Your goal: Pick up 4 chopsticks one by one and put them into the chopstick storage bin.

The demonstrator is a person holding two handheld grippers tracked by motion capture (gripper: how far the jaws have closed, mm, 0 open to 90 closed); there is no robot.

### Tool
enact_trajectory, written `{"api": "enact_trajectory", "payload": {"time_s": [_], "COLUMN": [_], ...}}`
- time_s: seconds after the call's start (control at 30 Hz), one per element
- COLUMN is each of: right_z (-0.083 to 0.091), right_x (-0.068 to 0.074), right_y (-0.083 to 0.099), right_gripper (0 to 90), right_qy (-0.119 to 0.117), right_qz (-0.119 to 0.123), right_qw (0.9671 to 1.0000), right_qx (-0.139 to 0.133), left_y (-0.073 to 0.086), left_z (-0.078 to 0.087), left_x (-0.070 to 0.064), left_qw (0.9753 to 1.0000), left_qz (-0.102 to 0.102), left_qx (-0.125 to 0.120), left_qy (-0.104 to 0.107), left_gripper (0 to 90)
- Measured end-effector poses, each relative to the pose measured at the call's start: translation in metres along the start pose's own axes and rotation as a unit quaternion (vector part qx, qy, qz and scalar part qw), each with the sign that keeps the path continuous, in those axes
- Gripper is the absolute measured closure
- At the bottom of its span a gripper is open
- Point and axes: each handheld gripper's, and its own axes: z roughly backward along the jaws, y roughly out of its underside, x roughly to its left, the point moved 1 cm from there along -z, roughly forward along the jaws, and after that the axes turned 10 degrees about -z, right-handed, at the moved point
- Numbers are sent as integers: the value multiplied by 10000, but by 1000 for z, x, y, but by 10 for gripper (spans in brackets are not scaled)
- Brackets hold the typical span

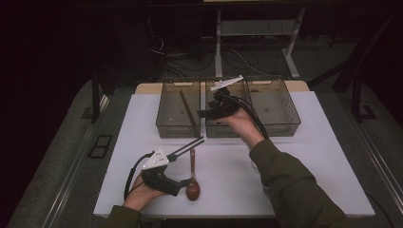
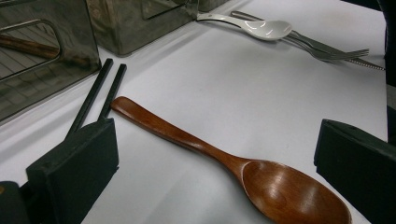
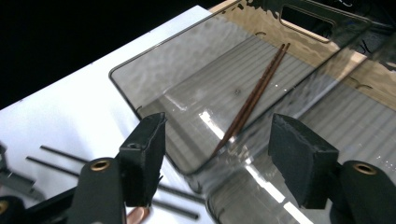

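While your left gripper [image 1: 186,182] rests low at the near left of the table, its jaws stand wide apart with the bowl of the wooden spoon [image 1: 192,176] lying between them, gripped by neither. The spoon lies flat on the white board [image 1: 304,156], handle pointing away from you toward the bins. Just left of the handle a pair of black chopsticks [image 1: 186,147] lies on the board, tips close to the nearest bin.

Your right gripper [image 1: 205,114] is held up over the middle bin [image 1: 223,127], jaws wide apart and holding nothing; in the right gripper view they frame the left bin [image 3: 154,84], where a pair of brown chopsticks [image 3: 252,100] lies slanted on the ribbed floor.

Three clear smoky bins stand side by side along the far edge of the board; the right bin [image 1: 280,107] sits beyond your sleeve [image 1: 294,185]. In the left gripper view a white spoon [image 2: 254,25] and a metal fork [image 2: 327,49] lie together on the board, beside a bin's corner.

The white board covers a grey table [image 1: 62,156], with a strip of pale wood [image 1: 147,88] showing behind the bins. The room beyond is dark: white legs of a desk [image 1: 218,42] and loose cables [image 1: 180,61] lie on the floor.
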Motion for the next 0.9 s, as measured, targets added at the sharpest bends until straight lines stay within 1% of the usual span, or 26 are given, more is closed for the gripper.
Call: {"api": "enact_trajectory", "payload": {"time_s": [0.07,0.1,0.23,0.27,0.33,0.47,0.53,0.57,0.9], "right_z": [9,13,27,31,38,51,57,61,91], "right_x": [-5,-6,-13,-15,-18,-22,-25,-25,-38], "right_y": [5,7,17,19,25,40,48,52,88], "right_gripper": [316,307,285,281,273,271,265,262,256], "right_qy": [21,21,-18,-38,-87,-142,-189,-183,-227], "right_qz": [-16,-32,-4,-55,-67,-34,26,-20,-85], "right_qw": [10000,9999,9999,9999,9998,9997,9996,9996,9990], "right_qx": [-58,-97,-136,-146,-160,-214,-220,-203,-388], "left_y": [0,0,0,0,0,0,1,1,1], "left_z": [0,-1,-1,-1,-1,-2,-2,-2,-2], "left_x": [-1,-1,0,-1,0,-1,-1,-1,-1], "left_qw": [10000,10000,10000,10000,10000,10000,10000,10000,10000], "left_qz": [21,-3,-8,5,2,17,-14,-7,-11], "left_qx": [11,12,34,23,44,24,49,42,79], "left_qy": [-1,-10,-7,-16,-15,-26,-17,-23,-36], "left_gripper": [0,0,0,0,0,0,0,0,0]}}
